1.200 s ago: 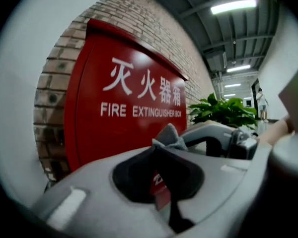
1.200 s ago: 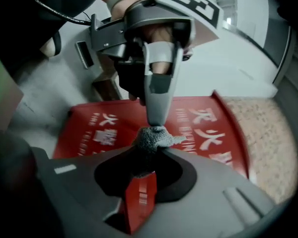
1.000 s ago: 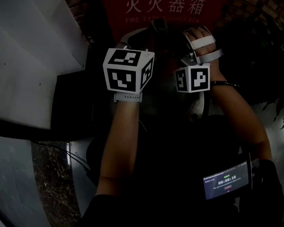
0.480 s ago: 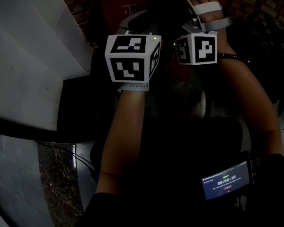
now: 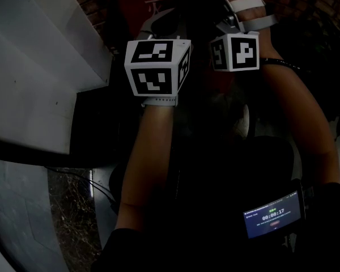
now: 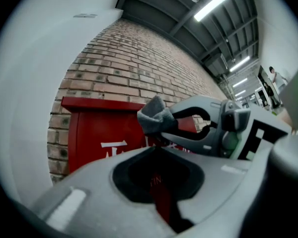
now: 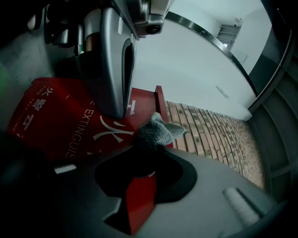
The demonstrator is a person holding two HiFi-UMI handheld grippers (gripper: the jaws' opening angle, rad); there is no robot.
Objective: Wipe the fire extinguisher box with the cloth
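Fire extinguisher box point(image 7: 44, 120): white lettering, "火" and "EXTINGUIS" (the rest cut off); small screen point(image 5: 272, 215) at the right arm: timer "00:00:17"; other print illegible.

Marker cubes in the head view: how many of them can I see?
2. The left marker cube is in the upper middle, above the person's left wrist. The right marker cube is just to its right, slightly higher. None seems to be hidden.

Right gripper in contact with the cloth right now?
Touching. The left gripper view shows the cloth pinched in the jaw tips of the right gripper; the right gripper view shows it bunched there too.
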